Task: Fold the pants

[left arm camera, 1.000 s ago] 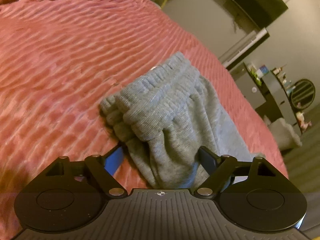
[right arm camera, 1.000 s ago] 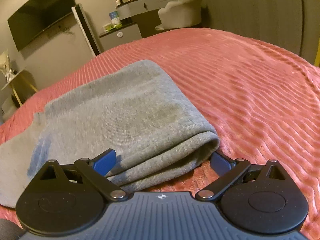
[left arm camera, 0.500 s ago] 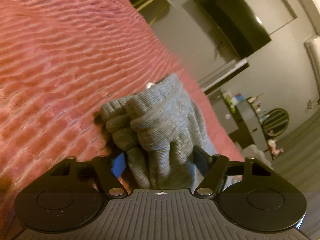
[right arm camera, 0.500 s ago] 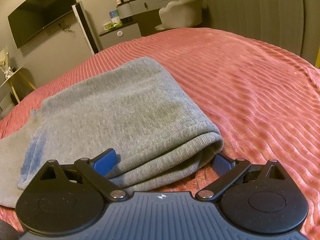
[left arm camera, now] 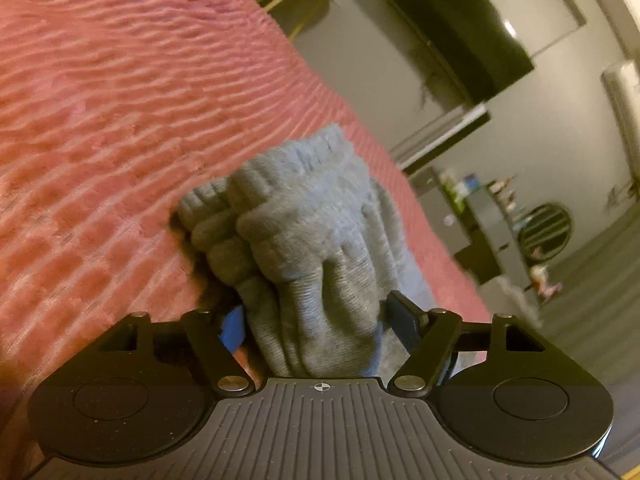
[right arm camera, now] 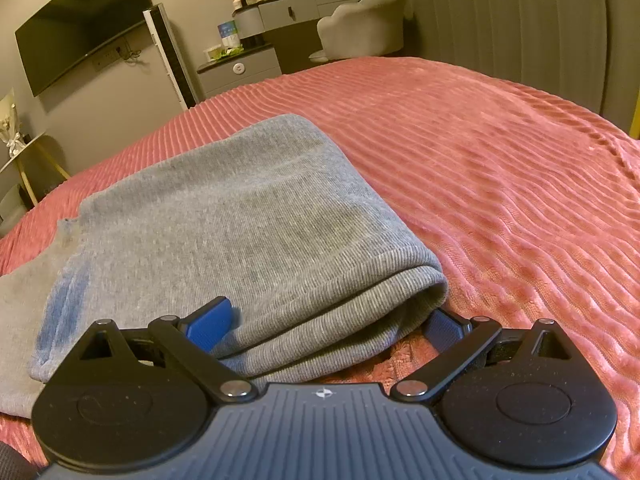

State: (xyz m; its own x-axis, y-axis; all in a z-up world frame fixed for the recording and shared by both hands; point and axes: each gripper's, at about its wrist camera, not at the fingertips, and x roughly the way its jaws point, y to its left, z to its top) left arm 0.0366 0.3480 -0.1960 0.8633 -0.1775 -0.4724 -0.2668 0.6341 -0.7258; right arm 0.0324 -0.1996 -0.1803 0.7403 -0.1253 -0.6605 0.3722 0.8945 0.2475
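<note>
A pink ribbed bedspread (right arm camera: 500, 168) covers the bed in front of you, with the gray pants (right arm camera: 240, 216) lying on it. Your left gripper (left arm camera: 316, 316) clenches their bunched waistband, its jaws having just eased wider. Your right gripper (right arm camera: 324, 320) straddles the folded edge; I cannot tell if it grips.

Right tongs (right arm camera: 324, 322) low over a pink ribbed bedspread (right arm camera: 500, 184); blue pads spread wide; left pad lying on top of the grey pants (right arm camera: 240, 216), right pad just beside the rounded folded edge, whether touching can't tell; no squeeze on the cloth visible; pants folded in layers, flat on the bed, blue smear at their left side; behind: dark TV (right arm camera: 80, 24) on the wall, grey dresser (right arm camera: 280, 12) with bottles, pale chair (right arm camera: 360, 24), round mirror.
</note>
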